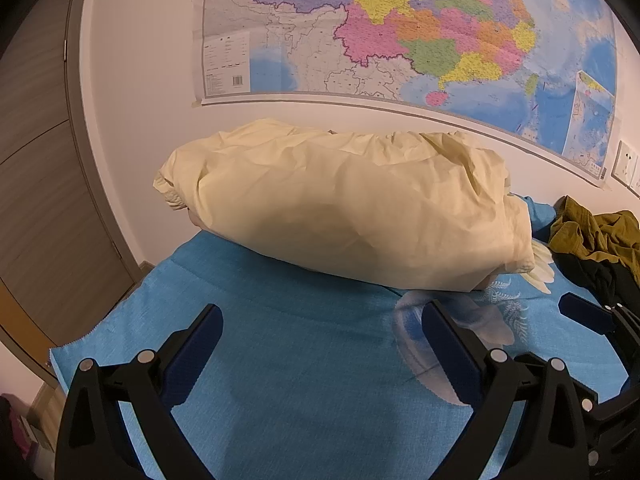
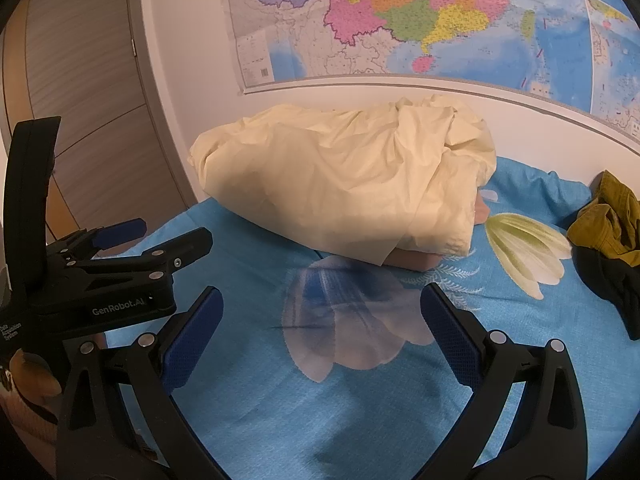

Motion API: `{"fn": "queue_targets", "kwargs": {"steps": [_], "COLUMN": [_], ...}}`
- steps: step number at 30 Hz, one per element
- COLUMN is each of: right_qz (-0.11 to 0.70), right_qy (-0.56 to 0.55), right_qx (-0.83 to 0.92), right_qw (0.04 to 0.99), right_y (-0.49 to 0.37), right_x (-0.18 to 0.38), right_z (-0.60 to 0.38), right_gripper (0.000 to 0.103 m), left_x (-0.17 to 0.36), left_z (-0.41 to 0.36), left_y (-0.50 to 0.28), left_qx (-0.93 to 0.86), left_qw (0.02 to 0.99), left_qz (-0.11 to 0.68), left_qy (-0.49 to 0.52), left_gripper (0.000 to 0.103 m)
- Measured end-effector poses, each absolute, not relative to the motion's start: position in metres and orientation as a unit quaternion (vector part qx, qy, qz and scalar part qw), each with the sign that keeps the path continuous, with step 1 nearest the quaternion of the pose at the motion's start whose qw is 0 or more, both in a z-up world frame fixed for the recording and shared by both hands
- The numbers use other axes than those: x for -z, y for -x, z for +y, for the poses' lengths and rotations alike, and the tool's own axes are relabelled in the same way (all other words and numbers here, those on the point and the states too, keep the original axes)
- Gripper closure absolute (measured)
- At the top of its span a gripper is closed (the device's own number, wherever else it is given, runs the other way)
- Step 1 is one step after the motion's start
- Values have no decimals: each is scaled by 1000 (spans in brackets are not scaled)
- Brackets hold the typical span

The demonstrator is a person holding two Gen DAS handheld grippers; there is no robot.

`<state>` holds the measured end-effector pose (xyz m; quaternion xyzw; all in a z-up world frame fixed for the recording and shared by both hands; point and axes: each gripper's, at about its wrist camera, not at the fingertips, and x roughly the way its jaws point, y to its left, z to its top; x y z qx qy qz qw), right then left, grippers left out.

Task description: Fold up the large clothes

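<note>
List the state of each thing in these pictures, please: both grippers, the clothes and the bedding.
Left gripper: open, empty.
Right gripper: open, empty.
Crumpled olive-green garment: unfolded, in a heap on a black garment.
Pale yellow wrinkled cloth: draped over a bulky shape.
Blue flower-print bed sheet: spread flat.

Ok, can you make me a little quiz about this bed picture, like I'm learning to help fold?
1. True or false: the left gripper and the right gripper are both open and hold nothing.
2. Which clothes are waiting at the right edge of the blue bedsheet? A) the olive-green and black clothes pile B) a red sweater C) white socks
3. Fill the gap: the pale yellow bundle lies at the far end of the bed, just under the ____ on the wall.

Key: 1 true; 2 A; 3 map.
</note>
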<state>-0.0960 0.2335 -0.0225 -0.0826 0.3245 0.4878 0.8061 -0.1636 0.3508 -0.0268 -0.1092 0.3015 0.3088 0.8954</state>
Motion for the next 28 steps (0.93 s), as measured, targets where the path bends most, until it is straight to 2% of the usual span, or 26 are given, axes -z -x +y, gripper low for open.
{"fn": "queue_targets", "kwargs": {"steps": [19, 28], "right_qz": [331, 347], "right_qy": [80, 77], "right_qx": [-484, -432], "right_qw": [806, 829], "right_y": [97, 81], "right_x": [26, 31], "right_z": [230, 192], "right_gripper": [5, 6], "left_x": [32, 51], "left_z": [345, 326], "left_y": [165, 141], "left_qx": [-303, -242], "left_qw": [900, 895], "left_qz": [295, 344], "left_qy": [106, 145], "left_gripper": [7, 7]}}
